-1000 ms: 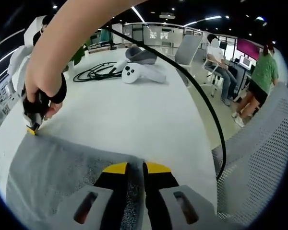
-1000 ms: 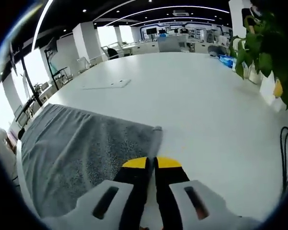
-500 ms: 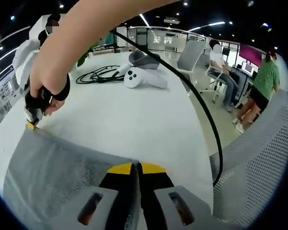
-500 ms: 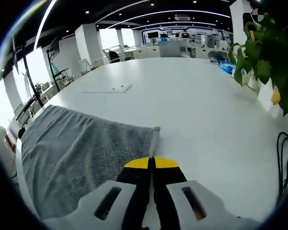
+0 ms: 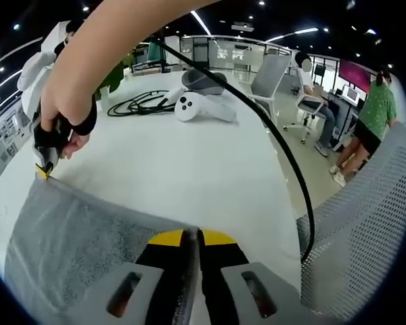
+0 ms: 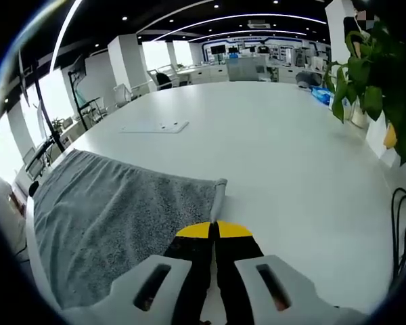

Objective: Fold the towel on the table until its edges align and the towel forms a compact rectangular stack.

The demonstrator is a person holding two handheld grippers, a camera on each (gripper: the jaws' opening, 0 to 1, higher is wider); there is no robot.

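currently the grey towel (image 5: 81,237) lies spread on the white table (image 5: 183,162), near the table's edge. in the left gripper view the left gripper (image 5: 192,237) has its yellow-tipped jaws pressed together on the towel's near edge, the cloth pinched between them at a corner. further along the same edge, the right gripper (image 5: 43,170) comes into that view from the left side, held by a person's hand (image 5: 62,118), its tip closed on the other corner of the towel; the edge between the two corners runs taut and slightly raised off the table.

right gripper view: the right gripper (image 6: 213,231) has its jaws together, clamped on the towel (image 6: 115,217) at a corner, where a narrow rolled bit of cloth sticks out beyond the tips. the rest of the towel fans away to the left of that view, flat on the table (image 6: 277,149), its far edge reaching the table's rim.

other things, left gripper view: a black cable (image 5: 271,135) arcs from the arm across the table and down past its edge. a coil of black cable (image 5: 139,103) lies well beyond the towel, and just beside it a white controller (image 5: 188,107) and a grey headset (image 5: 204,81). a grey mesh chair (image 5: 365,223) stands at the table's side. two people (image 5: 372,115) in the background, one seated.

right gripper view: a green plant (image 6: 382,68) at the right side, a flat white panel (image 6: 155,126) set in the tabletop beyond the towel.
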